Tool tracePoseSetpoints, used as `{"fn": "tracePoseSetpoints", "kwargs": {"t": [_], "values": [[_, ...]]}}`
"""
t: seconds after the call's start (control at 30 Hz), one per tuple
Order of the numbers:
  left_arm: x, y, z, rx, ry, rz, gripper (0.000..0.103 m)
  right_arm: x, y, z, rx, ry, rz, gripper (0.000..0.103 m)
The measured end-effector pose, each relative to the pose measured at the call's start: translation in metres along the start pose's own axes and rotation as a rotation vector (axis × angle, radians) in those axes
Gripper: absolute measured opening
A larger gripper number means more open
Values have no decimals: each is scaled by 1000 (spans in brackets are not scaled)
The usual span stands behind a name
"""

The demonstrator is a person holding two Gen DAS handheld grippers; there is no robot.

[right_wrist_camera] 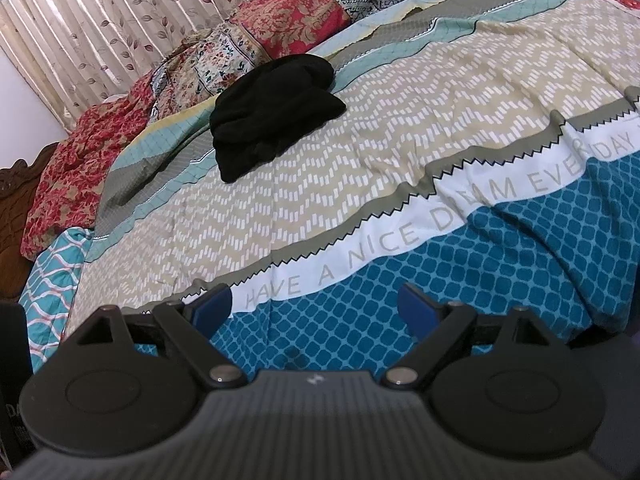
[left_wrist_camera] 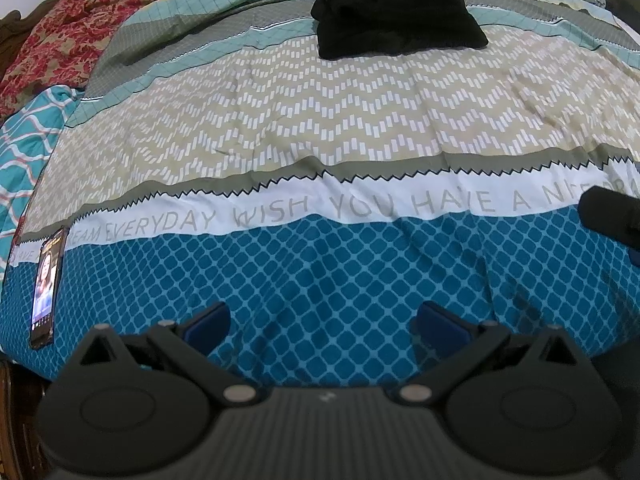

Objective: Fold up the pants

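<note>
Black pants [left_wrist_camera: 396, 12] lie in a folded bundle at the far side of the bed, on the patterned bedspread [left_wrist_camera: 320, 120]. They also show in the right wrist view [right_wrist_camera: 272, 116], upper left of centre. My left gripper [left_wrist_camera: 323, 318] is open and empty, over the blue part of the bedspread near the bed's front edge, far from the pants. My right gripper [right_wrist_camera: 316, 304] is open and empty, also over the blue part [right_wrist_camera: 520, 248] near the front edge. A dark part of the right gripper [left_wrist_camera: 612, 220] shows at the right edge of the left wrist view.
A phone [left_wrist_camera: 47, 284] with a lit screen lies on the bed's front left corner. Red floral bedding [left_wrist_camera: 60, 40] and pillows [right_wrist_camera: 288, 24] are piled along the far side. A curtain [right_wrist_camera: 100, 20] hangs behind the bed. A dark wooden bed frame [right_wrist_camera: 16, 208] is at the left.
</note>
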State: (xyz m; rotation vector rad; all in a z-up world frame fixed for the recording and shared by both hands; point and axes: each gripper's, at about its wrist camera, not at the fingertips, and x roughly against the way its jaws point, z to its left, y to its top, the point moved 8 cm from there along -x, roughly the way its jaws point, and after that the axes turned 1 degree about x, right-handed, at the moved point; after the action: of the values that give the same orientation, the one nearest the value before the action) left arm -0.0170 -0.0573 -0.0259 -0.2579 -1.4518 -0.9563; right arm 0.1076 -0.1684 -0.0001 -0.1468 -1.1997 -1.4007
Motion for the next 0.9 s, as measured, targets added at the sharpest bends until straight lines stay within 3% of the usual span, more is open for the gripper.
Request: {"fn": "tracePoseSetpoints", "kwargs": {"t": [0.9], "values": [[3,11,15,52,6,-14,103,1,4,6,43,10,-26,91]]}}
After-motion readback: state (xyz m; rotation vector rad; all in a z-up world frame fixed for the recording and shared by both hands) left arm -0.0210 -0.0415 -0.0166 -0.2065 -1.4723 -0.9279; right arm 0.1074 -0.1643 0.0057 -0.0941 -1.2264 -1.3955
